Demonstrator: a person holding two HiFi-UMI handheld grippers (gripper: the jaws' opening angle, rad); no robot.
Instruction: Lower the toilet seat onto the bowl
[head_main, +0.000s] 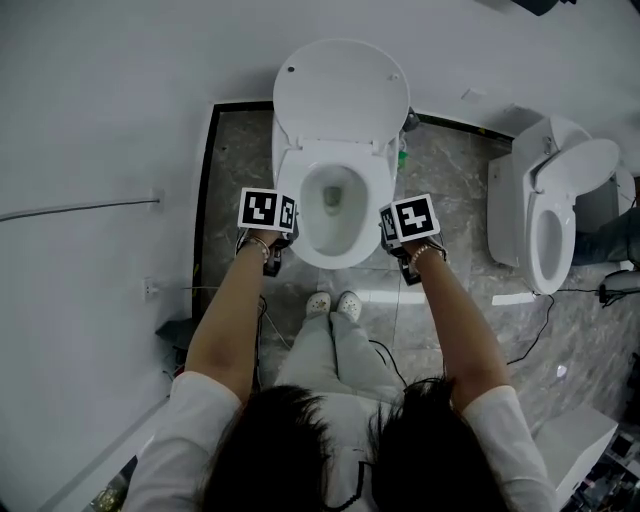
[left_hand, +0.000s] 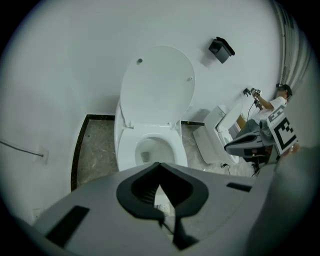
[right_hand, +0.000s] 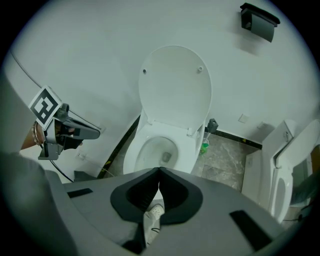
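Floor (right_hand: 225, 165) beside toilet (right_hand: 175, 90) bears green object (right_hand: 204, 146), unseen in left gripper view.

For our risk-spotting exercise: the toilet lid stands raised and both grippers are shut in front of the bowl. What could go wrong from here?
1. The lid stands near upright. If it is nudged rather than held, it could fall and slam onto the bowl.
2. The left gripper and right gripper are both shut and empty. Unless they open first, they may slip off the lid's smooth edge.
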